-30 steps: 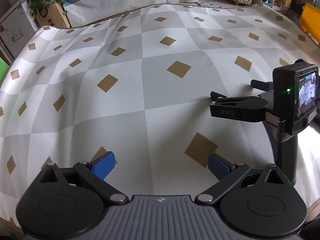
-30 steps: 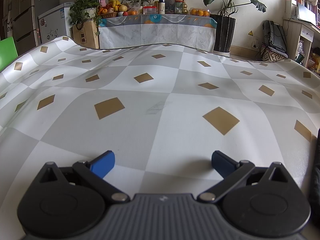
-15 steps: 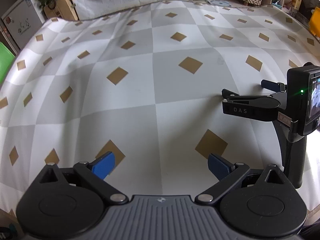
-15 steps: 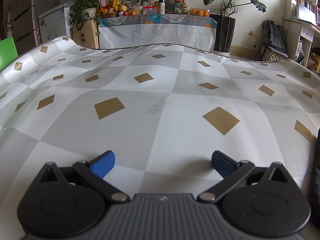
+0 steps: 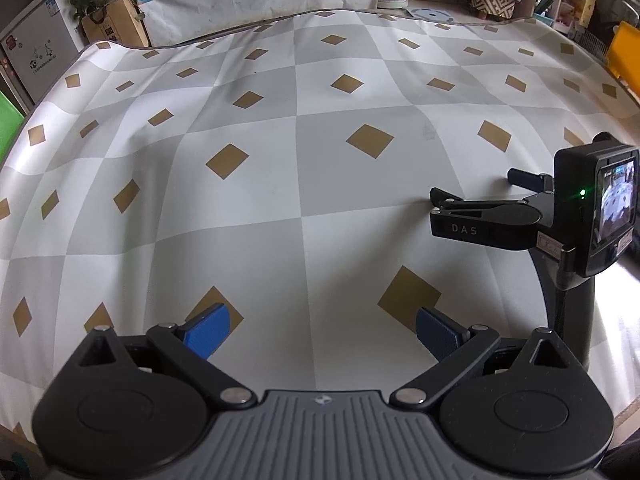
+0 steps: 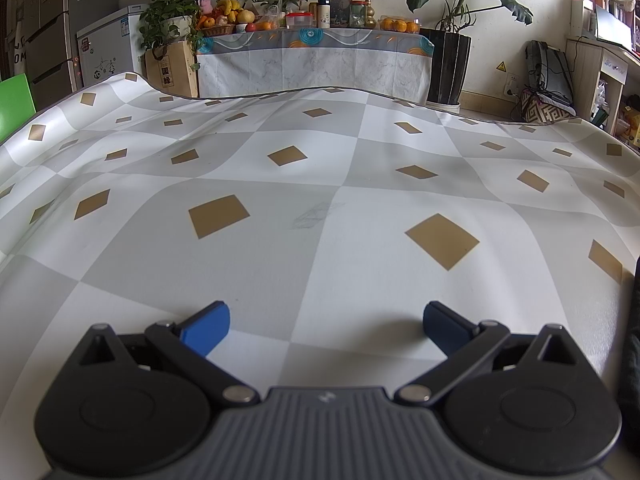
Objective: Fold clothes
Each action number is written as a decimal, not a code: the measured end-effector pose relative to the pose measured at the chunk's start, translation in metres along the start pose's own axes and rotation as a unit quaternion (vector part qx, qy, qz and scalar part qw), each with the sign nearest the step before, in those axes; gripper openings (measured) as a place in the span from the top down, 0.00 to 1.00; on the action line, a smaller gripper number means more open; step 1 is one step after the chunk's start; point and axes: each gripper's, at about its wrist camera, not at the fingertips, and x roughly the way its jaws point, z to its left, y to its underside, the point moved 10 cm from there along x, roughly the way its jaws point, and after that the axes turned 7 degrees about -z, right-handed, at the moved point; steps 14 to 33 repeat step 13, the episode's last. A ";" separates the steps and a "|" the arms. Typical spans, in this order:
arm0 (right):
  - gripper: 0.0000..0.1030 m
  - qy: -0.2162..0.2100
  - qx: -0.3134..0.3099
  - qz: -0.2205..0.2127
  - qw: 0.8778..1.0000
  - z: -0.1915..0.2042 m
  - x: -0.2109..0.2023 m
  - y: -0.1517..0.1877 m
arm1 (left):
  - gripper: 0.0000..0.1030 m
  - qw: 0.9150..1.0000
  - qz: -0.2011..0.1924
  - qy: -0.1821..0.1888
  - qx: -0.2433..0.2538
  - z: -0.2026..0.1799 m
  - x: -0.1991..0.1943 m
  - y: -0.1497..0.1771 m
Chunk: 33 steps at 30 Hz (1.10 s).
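No clothes show in either view. My left gripper (image 5: 322,334) is open and empty, held above a table covered by a grey and white checked cloth with tan diamonds (image 5: 280,152). My right gripper (image 6: 326,328) is open and empty, low over the same cloth (image 6: 320,200) near its front edge. The right gripper also shows from the side in the left wrist view (image 5: 472,200), standing on its handle at the right of the table, with its camera screen lit.
Behind the table stand a side table with fruit and jars (image 6: 312,24), potted plants (image 6: 452,40), a white cabinet (image 6: 108,52) and shelves (image 6: 600,60). A green object (image 6: 14,96) is at the left edge. A yellow object (image 5: 624,56) is at the right.
My left gripper has risen and drawn back, so more of the cloth shows. The right gripper has not moved.
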 end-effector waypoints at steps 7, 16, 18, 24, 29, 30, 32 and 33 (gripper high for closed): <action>0.00 0.000 0.000 0.000 1.000 0.000 0.000 0.000 | 0.03 1.000 -0.001 0.009 -0.022 0.005 0.000 -0.002; 0.00 0.000 0.000 0.000 1.000 0.000 0.000 0.000 | 0.03 0.999 0.002 0.019 -0.031 0.005 0.001 -0.002; 0.00 0.000 0.000 0.000 1.000 0.000 0.000 0.000 | 0.03 0.999 0.002 0.019 -0.031 0.005 0.001 -0.002; 0.00 0.000 0.000 0.000 1.000 0.000 0.000 0.000 | 0.03 0.999 0.002 0.019 -0.031 0.005 0.001 -0.002; 0.00 0.000 0.000 0.000 1.000 0.000 0.000 0.000 | 0.03 0.999 0.002 0.019 -0.031 0.005 0.001 -0.002; 0.00 0.000 0.000 0.000 1.000 0.000 0.000 0.000 | 0.03 0.999 0.002 0.019 -0.031 0.005 0.001 -0.002; 0.00 0.000 0.000 0.000 1.000 0.000 0.000 0.000 | 0.03 0.999 0.002 0.019 -0.031 0.005 0.001 -0.002; 0.00 0.000 0.000 0.000 1.000 0.000 0.000 0.000 | 0.03 0.999 0.002 0.019 -0.031 0.005 0.001 -0.002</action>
